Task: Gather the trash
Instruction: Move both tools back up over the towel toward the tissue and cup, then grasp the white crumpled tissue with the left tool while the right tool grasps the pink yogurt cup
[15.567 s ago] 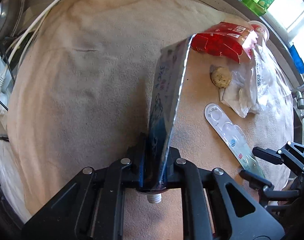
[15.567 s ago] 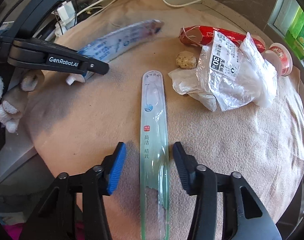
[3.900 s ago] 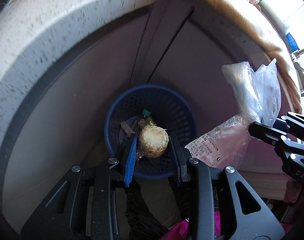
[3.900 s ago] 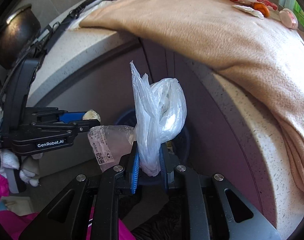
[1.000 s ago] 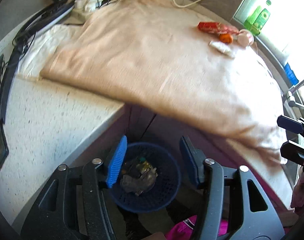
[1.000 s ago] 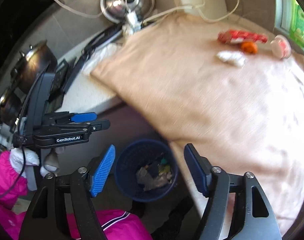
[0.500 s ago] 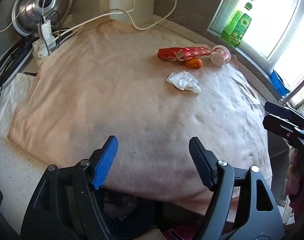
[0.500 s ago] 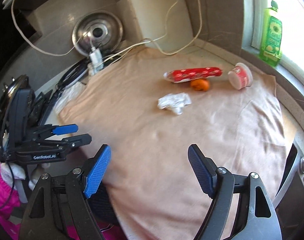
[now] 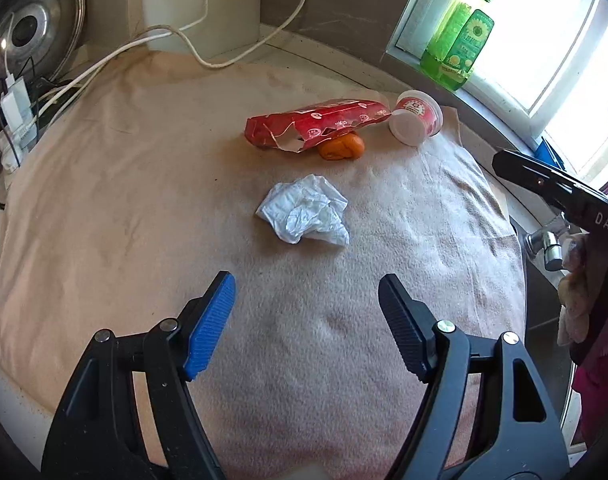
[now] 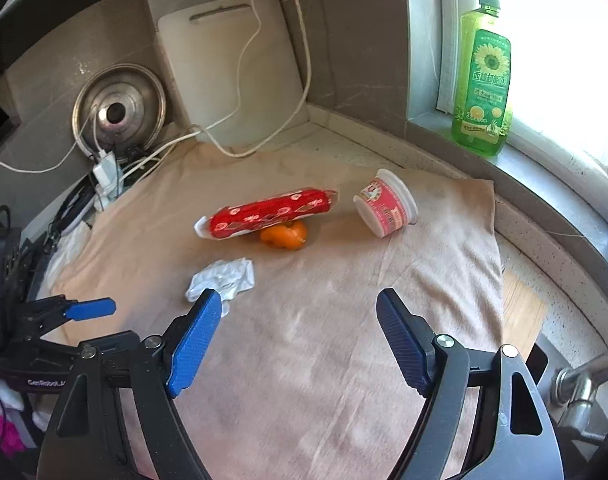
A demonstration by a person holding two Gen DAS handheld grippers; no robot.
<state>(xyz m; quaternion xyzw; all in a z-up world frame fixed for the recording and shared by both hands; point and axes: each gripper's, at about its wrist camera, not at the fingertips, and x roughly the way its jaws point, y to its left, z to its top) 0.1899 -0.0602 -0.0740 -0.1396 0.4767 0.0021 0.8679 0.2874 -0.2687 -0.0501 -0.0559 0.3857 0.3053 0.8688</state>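
Observation:
On the beige cloth [image 9: 104, 208] lie a crumpled white tissue [image 9: 305, 214], a torn red wrapper [image 9: 315, 122], an orange peel [image 9: 341, 146] tucked under it, and a tipped red-and-white cup [image 9: 415, 118]. My left gripper [image 9: 305, 284] hangs open above the cloth, just short of the tissue, with nothing in it. The right wrist view shows the same tissue [image 10: 224, 278], wrapper [image 10: 270, 214], peel [image 10: 286, 236] and cup [image 10: 385, 204]. My right gripper [image 10: 298, 304] is open and empty over the cloth; its blue pad overlaps the tissue's near edge in that view.
A green detergent bottle [image 10: 481, 76] stands on the window sill. A white board [image 10: 232, 68] leans in the corner with white cables [image 9: 208, 48] across it, and a steel lid [image 10: 118, 110] and plugs sit at the left. A tap [image 10: 583, 384] is at the right.
Both grippers have risen from over the blue basket on the floor and moved forward over the cloth. The trash on it now looks nearer. Both sets of jaws stand wider than a second ago.

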